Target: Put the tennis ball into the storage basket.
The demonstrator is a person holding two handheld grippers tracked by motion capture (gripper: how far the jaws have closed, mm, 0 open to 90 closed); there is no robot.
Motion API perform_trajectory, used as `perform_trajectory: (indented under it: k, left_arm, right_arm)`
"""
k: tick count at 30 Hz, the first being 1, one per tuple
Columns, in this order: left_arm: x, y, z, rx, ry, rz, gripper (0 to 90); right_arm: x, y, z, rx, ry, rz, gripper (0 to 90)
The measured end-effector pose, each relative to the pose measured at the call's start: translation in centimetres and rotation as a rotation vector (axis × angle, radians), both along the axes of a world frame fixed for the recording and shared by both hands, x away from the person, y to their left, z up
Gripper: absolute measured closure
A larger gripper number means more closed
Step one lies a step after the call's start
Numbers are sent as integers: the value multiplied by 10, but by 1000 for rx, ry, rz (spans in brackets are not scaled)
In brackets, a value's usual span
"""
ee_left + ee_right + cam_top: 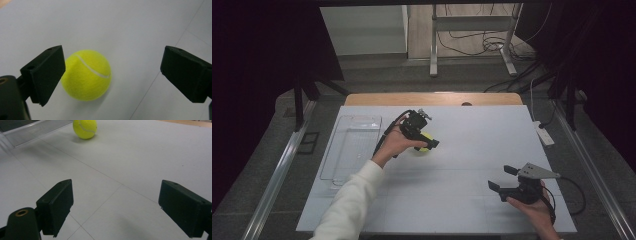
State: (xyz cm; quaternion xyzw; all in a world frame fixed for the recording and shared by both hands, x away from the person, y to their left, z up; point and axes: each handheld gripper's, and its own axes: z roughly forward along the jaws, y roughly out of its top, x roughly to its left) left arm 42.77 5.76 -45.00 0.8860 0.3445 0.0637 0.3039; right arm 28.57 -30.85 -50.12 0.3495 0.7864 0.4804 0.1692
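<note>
Tennis ball (pixel 86 75), yellow, sits on the white worktop (pixel 472 135) around mid-table, slightly left of centre, to the right of a clear plastic tray (pixel 352 145) and apart from it. Left tongs (pixel 112 75) are over the ball, jaws spread wide; in the left gripper view the ball sits between them, hard up against the left-hand jaw, with clear space to the other jaw. Can't tell whether that jaw is actually touching. Nothing pinched. Right tongs (pixel 115 207) are low over the worktop near the front right corner, well apart from the ball, jaws spread, nothing between them. The right gripper view has the ball far off with the tray edge just beside it.
</note>
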Motion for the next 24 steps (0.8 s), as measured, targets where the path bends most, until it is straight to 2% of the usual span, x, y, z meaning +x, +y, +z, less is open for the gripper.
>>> perform_trajectory:
  k: [12, 24]
  left_arm:
    - [6, 1, -8, 5, 20, 12, 63]
    - [11, 1, -16, 28, 38, 27, 54]
  right_arm:
    - [0, 0, 0, 0, 2, -1, 125]
    - [0, 0, 0, -1, 3, 0, 124]
